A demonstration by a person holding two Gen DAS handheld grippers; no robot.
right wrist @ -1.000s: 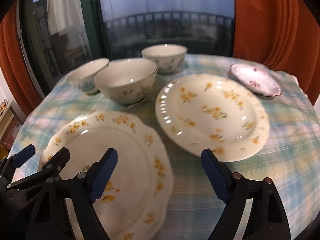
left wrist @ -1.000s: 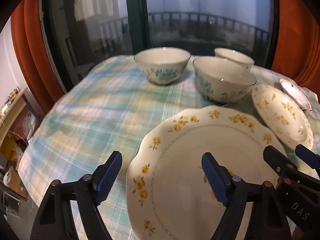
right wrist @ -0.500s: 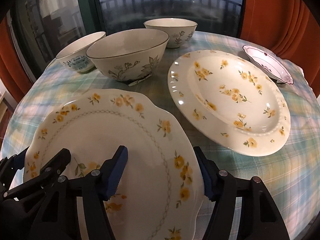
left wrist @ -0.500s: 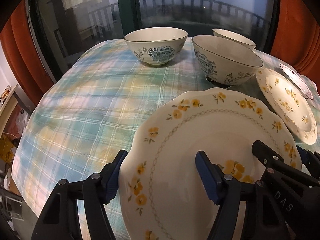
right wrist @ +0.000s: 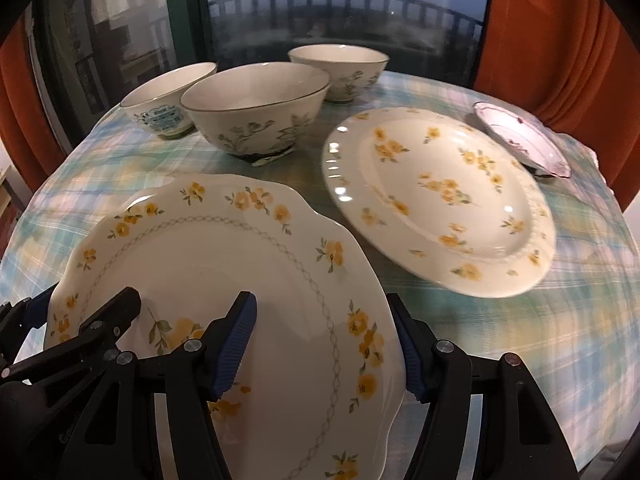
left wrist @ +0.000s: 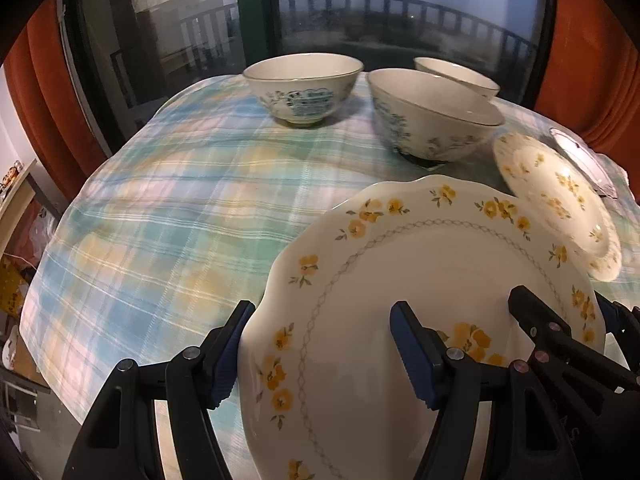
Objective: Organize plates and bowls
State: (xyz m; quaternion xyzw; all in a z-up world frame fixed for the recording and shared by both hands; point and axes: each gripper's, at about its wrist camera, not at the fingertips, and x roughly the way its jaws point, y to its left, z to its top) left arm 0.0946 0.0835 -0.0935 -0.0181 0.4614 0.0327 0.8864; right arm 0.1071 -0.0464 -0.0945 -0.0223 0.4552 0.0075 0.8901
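Both grippers, left gripper [left wrist: 320,344] and right gripper [right wrist: 322,336], straddle the scalloped plate's [right wrist: 224,272] opposite rims, jaws wide. Nothing stacked yet: round plate [right wrist: 440,200], pink dish [right wrist: 524,140] and three bowls [right wrist: 256,108] sit separately on the table [left wrist: 168,208].

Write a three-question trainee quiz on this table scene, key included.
1. True or false: each tool straddles a side edge of the scalloped plate.
2. How many bowls stand on the plaid tablecloth?
3. Which dish lies farthest right in the right wrist view? A) small pink-patterned dish B) round flowered plate C) large bowl

Key: 1 true: left tool at its left edge, right tool at its right edge. 2 three. 3 A.
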